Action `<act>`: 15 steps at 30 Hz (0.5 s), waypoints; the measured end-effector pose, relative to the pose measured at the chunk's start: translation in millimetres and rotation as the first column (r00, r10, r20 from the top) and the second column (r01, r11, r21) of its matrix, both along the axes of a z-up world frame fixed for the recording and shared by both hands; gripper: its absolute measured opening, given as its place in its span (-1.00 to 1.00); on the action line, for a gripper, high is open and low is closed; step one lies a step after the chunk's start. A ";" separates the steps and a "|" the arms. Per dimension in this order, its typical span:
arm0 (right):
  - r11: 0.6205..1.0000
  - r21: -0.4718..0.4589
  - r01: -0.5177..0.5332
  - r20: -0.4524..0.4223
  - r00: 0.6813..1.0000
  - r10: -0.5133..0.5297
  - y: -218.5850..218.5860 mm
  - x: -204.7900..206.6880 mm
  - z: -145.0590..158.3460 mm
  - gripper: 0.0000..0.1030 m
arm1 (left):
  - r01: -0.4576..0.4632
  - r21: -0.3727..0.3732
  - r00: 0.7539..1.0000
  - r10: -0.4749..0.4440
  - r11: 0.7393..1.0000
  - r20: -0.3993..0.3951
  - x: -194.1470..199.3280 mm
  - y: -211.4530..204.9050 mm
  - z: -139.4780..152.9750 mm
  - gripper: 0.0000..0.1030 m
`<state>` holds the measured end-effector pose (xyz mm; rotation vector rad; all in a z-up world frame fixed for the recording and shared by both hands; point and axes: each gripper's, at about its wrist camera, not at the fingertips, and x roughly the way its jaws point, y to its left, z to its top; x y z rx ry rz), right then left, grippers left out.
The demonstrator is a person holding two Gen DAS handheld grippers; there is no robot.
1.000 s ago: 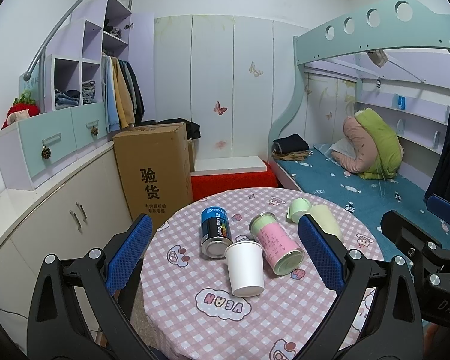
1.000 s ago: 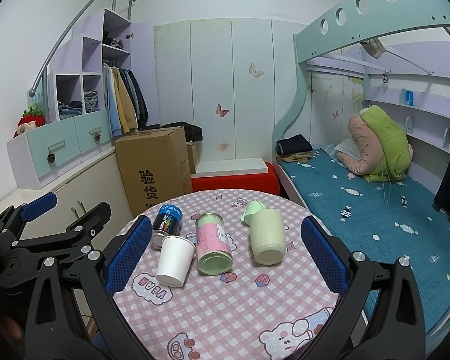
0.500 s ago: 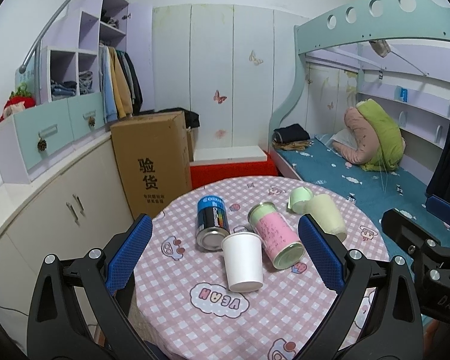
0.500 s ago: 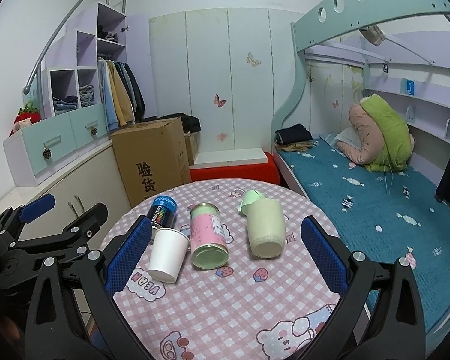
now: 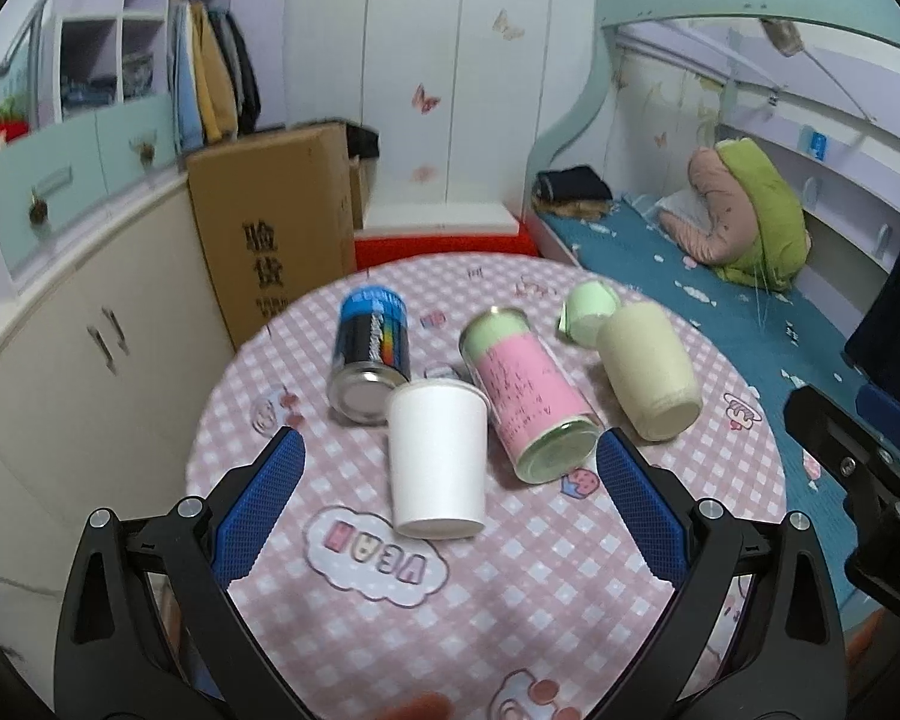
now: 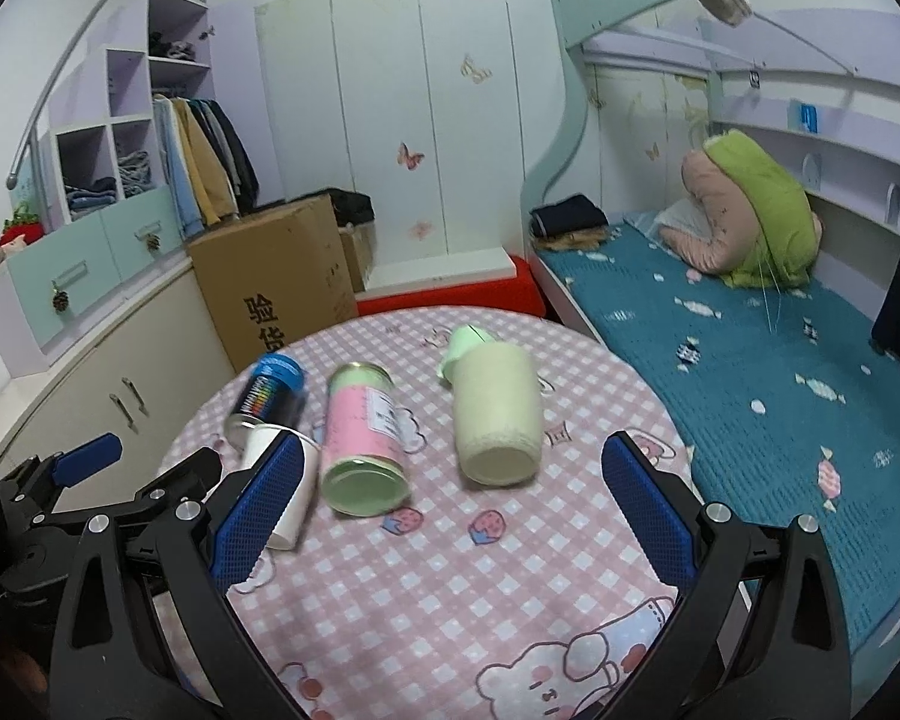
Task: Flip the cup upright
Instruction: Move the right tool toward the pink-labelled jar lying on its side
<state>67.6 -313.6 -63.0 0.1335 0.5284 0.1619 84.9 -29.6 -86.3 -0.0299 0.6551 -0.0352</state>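
A white paper cup (image 5: 437, 456) lies on its side on the round pink checked table (image 5: 510, 600), mouth pointing away from me. My left gripper (image 5: 447, 480) is open, its blue pads on either side of the cup, not touching it. In the right wrist view the white cup (image 6: 282, 480) is partly hidden behind the left pad. A cream cup (image 6: 498, 420) also lies on its side, centred ahead of my open, empty right gripper (image 6: 450, 492). It also shows in the left wrist view (image 5: 648, 378).
A pink-and-green can (image 5: 528, 390), a blue-and-black can (image 5: 369, 360) and a small green cup (image 5: 588, 312) lie on the table too. A cardboard box (image 5: 270, 228) and cabinets stand to the left, a bunk bed (image 6: 750, 312) to the right.
Both grippers have moved forward and lower toward the table. The lying cups and cans now look larger and sit between the open pads. Nothing on the table has moved.
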 end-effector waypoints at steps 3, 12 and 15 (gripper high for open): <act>1.000 0.005 0.012 -0.024 1.000 -0.012 -9.7 10.1 -10.0 0.87 | -0.004 -0.037 0.999 0.002 0.999 -0.043 14.0 -8.1 -11.0 0.90; 0.997 0.019 0.069 -0.074 0.995 -0.067 -49.2 35.4 -32.2 0.87 | -0.011 0.018 0.995 0.013 1.000 -0.100 50.2 -54.4 -40.2 0.90; 0.997 0.024 0.073 -0.099 0.993 -0.071 -58.3 44.5 -40.3 0.87 | -0.026 0.010 0.992 0.027 1.000 -0.125 62.8 -59.6 -48.6 0.90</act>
